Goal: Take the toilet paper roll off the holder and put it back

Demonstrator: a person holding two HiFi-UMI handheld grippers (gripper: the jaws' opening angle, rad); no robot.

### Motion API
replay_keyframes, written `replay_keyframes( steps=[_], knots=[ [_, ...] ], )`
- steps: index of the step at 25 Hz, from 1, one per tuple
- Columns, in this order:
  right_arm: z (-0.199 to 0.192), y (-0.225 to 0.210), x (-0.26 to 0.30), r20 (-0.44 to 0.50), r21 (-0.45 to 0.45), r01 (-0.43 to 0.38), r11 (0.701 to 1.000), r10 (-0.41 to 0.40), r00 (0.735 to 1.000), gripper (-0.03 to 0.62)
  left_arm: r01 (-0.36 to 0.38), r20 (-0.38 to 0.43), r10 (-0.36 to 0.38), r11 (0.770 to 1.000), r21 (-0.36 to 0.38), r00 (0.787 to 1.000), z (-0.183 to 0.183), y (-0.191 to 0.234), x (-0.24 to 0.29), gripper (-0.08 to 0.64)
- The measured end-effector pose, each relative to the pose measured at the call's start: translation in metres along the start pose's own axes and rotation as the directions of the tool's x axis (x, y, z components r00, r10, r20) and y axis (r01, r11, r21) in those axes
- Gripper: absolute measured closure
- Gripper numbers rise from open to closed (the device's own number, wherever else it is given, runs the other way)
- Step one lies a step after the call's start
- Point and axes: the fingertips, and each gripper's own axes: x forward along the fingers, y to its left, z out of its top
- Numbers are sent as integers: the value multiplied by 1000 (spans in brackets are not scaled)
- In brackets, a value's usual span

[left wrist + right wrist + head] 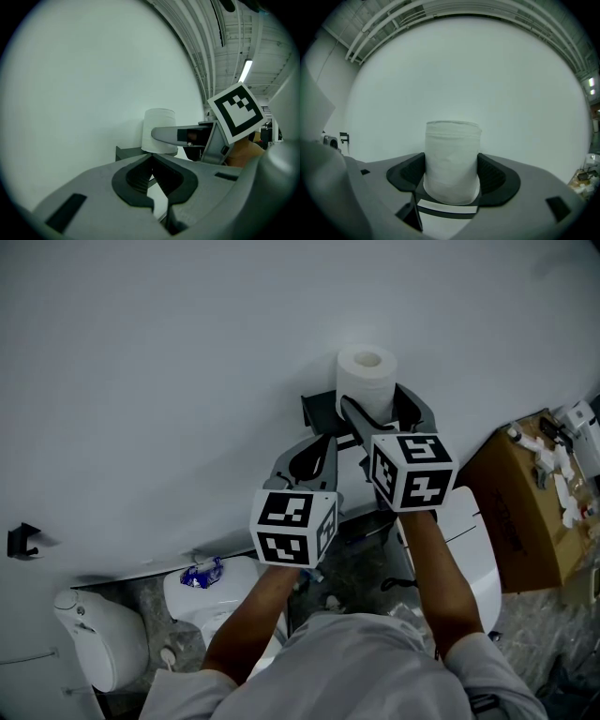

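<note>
place: bathroom | cues: toilet (225, 601), toilet paper roll (367, 371) on wall holder (317, 409)

Toilet paper roll (366, 381) stands on the holder (317, 409), between the right tongs (451, 174)

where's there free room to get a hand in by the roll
Free: the bare wall left of and above the roll. Crowded: at the roll itself, where the right gripper grips both its sides on the holder, and just below-left, where the shut left gripper sits.
</note>
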Motion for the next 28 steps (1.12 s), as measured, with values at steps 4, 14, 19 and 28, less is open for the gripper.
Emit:
replay_keyframes(
  steps=[4,14,19,28],
  knots=[
    [6,-6,-9,14,5,3,1000,-3,1000,244,8,0,-8,1000,0,1000,0,-8,3,555],
    [16,-21,-39,52,-5,13,1000,-13,999,244,34,-5,-34,999,10,999,-2,-34,9,555],
    [14,-31,-56,60,-4,22,1000,-22,998,244,48,-13,-48,999,13,999,-5,-50,13,555],
    [5,-57,-92,73,-8,35,999,-35,997,244,70,-5,-70,997,17,998,-6,-87,24,555]
  ],
)
